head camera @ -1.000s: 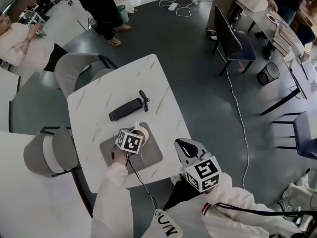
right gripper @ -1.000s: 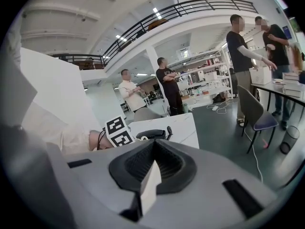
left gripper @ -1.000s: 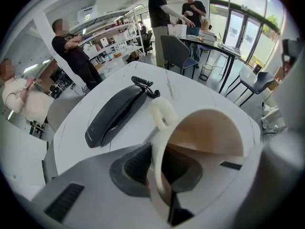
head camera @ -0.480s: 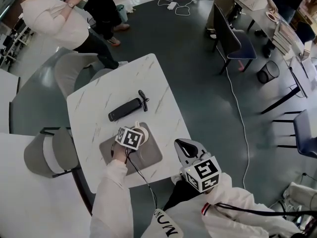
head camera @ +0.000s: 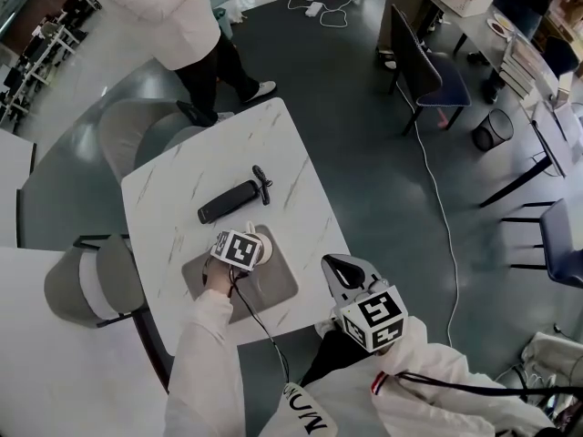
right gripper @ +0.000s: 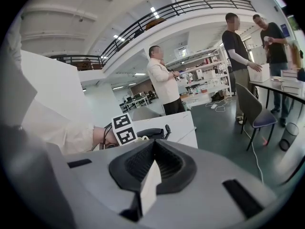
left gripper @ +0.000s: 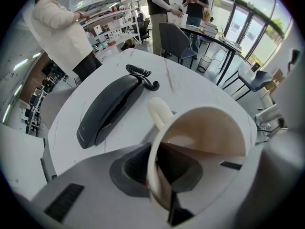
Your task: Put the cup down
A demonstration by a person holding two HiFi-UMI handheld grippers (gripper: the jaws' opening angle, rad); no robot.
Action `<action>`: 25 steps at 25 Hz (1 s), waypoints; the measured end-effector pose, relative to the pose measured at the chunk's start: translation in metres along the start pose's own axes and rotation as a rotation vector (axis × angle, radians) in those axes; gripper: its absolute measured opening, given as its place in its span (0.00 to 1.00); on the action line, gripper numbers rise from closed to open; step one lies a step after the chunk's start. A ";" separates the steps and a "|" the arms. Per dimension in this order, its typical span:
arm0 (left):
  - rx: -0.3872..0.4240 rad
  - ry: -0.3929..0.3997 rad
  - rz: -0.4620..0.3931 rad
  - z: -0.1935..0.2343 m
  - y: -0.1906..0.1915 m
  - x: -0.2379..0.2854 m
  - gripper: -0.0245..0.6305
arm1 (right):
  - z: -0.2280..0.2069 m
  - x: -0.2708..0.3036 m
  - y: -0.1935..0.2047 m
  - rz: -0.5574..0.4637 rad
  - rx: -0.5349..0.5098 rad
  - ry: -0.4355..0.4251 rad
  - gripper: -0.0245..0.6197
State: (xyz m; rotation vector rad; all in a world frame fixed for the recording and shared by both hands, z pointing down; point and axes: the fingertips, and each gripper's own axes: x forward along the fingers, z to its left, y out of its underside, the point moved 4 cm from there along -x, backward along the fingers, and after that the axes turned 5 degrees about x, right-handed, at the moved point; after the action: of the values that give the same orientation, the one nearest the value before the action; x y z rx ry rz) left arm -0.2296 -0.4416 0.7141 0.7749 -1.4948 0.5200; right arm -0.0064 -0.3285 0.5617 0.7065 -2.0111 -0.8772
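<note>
Your left tongs (left gripper: 162, 178) are clenched on the near rim of the cup (left gripper: 202, 140), one jaw inside and one outside. The handle points away, toward the black device (left gripper: 109, 109). The cup lies directly over the mat (head camera: 278, 285); whether they touch cannot be told. Your right tongs (right gripper: 147, 182), closed and empty, hang off the surface (head camera: 173, 198).

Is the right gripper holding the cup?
No, the cup is pinched at its rim by the left gripper; the right gripper holds nothing.
</note>
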 end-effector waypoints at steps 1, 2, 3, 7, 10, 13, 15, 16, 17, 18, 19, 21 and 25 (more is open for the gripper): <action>0.000 -0.001 0.004 0.000 0.000 0.000 0.11 | 0.000 0.000 0.000 0.001 0.001 0.000 0.05; 0.001 -0.002 0.008 -0.001 0.000 0.000 0.11 | 0.000 -0.001 0.000 0.002 0.002 -0.001 0.05; 0.001 -0.004 0.013 -0.001 0.001 0.000 0.11 | 0.000 -0.001 0.000 0.003 0.003 -0.001 0.05; -0.005 -0.003 0.016 -0.001 0.002 0.002 0.11 | 0.001 0.000 0.000 0.004 0.003 -0.003 0.05; -0.008 0.003 0.009 0.000 0.001 0.002 0.11 | 0.000 0.000 0.001 0.010 0.004 0.000 0.05; -0.005 0.011 0.018 0.000 0.001 0.002 0.11 | 0.000 0.000 0.004 0.016 0.006 0.002 0.05; 0.002 0.017 0.025 0.000 0.002 0.003 0.11 | 0.001 0.000 0.005 0.019 0.007 0.001 0.05; 0.004 0.017 0.027 0.000 0.002 0.003 0.11 | 0.001 0.000 0.005 0.020 0.007 0.001 0.05; 0.006 0.017 0.026 0.000 0.002 0.003 0.11 | 0.000 0.000 0.006 0.022 0.008 0.001 0.05; 0.008 0.016 0.026 0.000 0.001 0.003 0.11 | 0.000 0.000 0.006 0.023 0.008 0.002 0.05; 0.011 0.018 0.026 -0.001 0.001 0.002 0.11 | -0.001 -0.001 0.006 0.023 0.008 0.002 0.05; 0.020 0.028 0.029 -0.002 0.002 0.002 0.11 | -0.002 -0.003 0.007 0.024 0.011 0.006 0.05; 0.019 0.024 0.007 -0.002 -0.001 -0.003 0.12 | -0.001 -0.006 0.007 0.024 0.014 0.007 0.05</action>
State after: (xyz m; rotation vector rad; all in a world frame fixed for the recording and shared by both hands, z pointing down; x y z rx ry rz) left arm -0.2279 -0.4405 0.7113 0.7758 -1.4728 0.5484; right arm -0.0035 -0.3204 0.5652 0.6912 -2.0175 -0.8460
